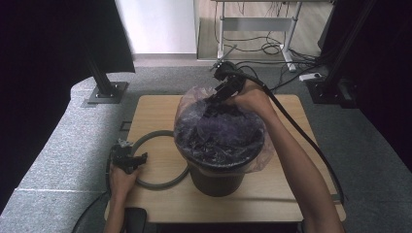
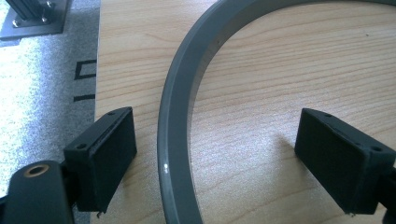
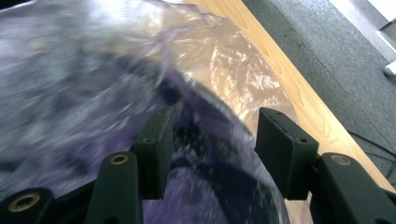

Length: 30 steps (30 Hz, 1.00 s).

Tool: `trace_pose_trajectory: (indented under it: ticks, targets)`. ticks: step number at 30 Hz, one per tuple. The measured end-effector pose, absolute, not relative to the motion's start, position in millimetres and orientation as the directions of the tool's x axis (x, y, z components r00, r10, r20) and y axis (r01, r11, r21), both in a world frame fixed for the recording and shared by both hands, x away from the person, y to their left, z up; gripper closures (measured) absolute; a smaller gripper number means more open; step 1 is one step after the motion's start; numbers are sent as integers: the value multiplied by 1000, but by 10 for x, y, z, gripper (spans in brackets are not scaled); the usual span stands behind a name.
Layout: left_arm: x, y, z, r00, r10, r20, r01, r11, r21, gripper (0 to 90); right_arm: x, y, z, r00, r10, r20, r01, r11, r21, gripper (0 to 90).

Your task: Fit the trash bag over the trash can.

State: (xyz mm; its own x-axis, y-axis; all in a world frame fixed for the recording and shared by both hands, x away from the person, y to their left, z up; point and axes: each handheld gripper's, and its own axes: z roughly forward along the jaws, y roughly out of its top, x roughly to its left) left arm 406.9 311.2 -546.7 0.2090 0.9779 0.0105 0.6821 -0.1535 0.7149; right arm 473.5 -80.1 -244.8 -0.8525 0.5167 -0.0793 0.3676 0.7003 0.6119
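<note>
The bin (image 1: 216, 160) with its plastic liner (image 1: 221, 128) blocks the table's (image 1: 160, 109) centre. At nine o'clock of it the grey ring (image 1: 160, 183) lies flat — bare wood shows inside it. Twelve o'clock is crowded by the right gripper (image 1: 214, 99); six o'clock stays open — a narrow strip.

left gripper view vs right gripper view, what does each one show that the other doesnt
Left gripper view alone: the grey ring lying flat on the table, its band between the open left tongs, plus a metal foot plate on the carpet.

Right gripper view alone: the purple plastic bag stretched over the dark bin rim, with the right tongs open astride that rim, and a white object on the floor.

Both: the wooden table and grey carpet.
</note>
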Motion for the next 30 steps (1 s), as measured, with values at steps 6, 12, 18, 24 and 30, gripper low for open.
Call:
trace_pose_trajectory:
  ticks: [6, 12, 18, 24, 30]
  targets:
    - [4070, 3111, -5467, 208, 978, 10, 682, -152, 716, 126, 4463, -824, -2335, -908, 417, -35, 314, 733, 603, 411]
    - [4069, 3110, -5467, 207, 978, 11, 682, -152, 715, 126, 4301, -680, -2352, -944, 330, -2, 258, 740, 621, 373]
    - [4069, 3110, -5467, 207, 978, 10, 682, -152, 716, 126, 4323, -441, -2466, -965, 262, 19, 216, 752, 623, 734]
    - [4069, 3111, -5467, 208, 978, 10, 682, -153, 715, 126, 4435, -331, -2733, -951, 307, 39, 273, 773, 573, 889]
    - [4069, 3110, -5467, 208, 978, 10, 682, -152, 715, 126, 4470, -313, -2949, -947, 317, 46, 297, 817, 494, 892]
